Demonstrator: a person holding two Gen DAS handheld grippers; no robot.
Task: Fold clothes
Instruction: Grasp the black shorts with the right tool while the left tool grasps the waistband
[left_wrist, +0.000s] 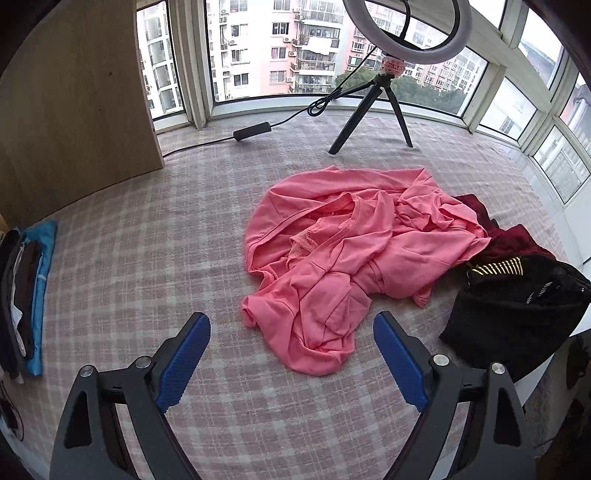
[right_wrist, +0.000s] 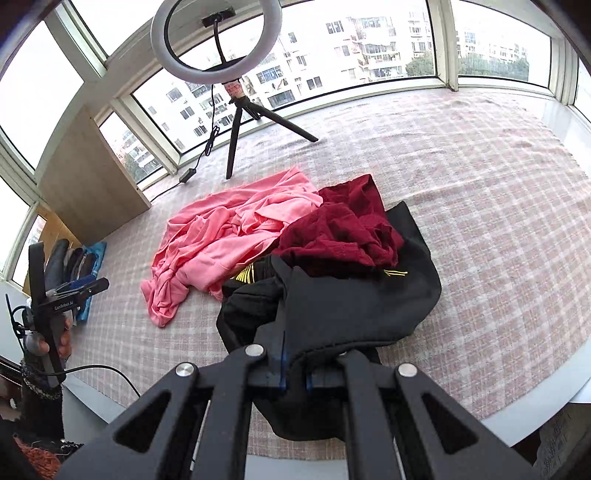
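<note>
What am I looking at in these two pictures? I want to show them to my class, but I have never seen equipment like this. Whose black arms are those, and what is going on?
There is no robot here. A person holds a hand tool with two jaws in each hand, and each tool carries a wide-angle camera looking forward along its jaws. So one picture is from the left tool, the other from the right.

The left gripper is open and holds nothing; it hangs above a crumpled pink garment. The right gripper is shut on the edge of a black garment. A dark red garment lies partly on the black one.

All this rests on a checked cloth by a window. A ring light on a tripod stands behind, and a stack of clothes lies at the left edge.
</note>
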